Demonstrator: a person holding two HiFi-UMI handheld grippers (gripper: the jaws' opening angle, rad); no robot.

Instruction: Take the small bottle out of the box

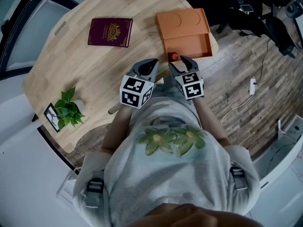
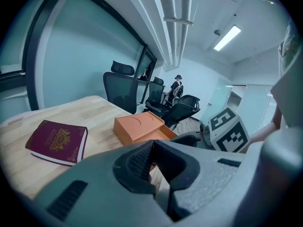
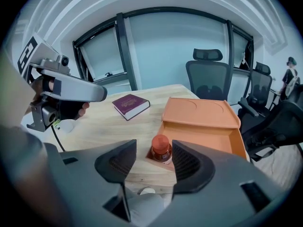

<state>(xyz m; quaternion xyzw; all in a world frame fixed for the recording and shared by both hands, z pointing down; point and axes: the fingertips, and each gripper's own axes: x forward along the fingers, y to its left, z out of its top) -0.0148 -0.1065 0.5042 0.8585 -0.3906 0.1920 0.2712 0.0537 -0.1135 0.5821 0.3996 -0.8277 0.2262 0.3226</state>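
Note:
The small bottle has a red cap and stands in the near left corner of the open orange box. In the right gripper view the bottle shows just beyond the gap between my jaws. My right gripper is open and holds nothing; the bottle is close ahead of its left jaw. My left gripper hovers over the table left of the box, its jaw tips together and empty. In the left gripper view the left gripper points past the box.
A maroon book lies on the wooden table to the left of the box. A small potted plant stands near the table's left front edge. The box lid lies at the far side. Office chairs stand behind.

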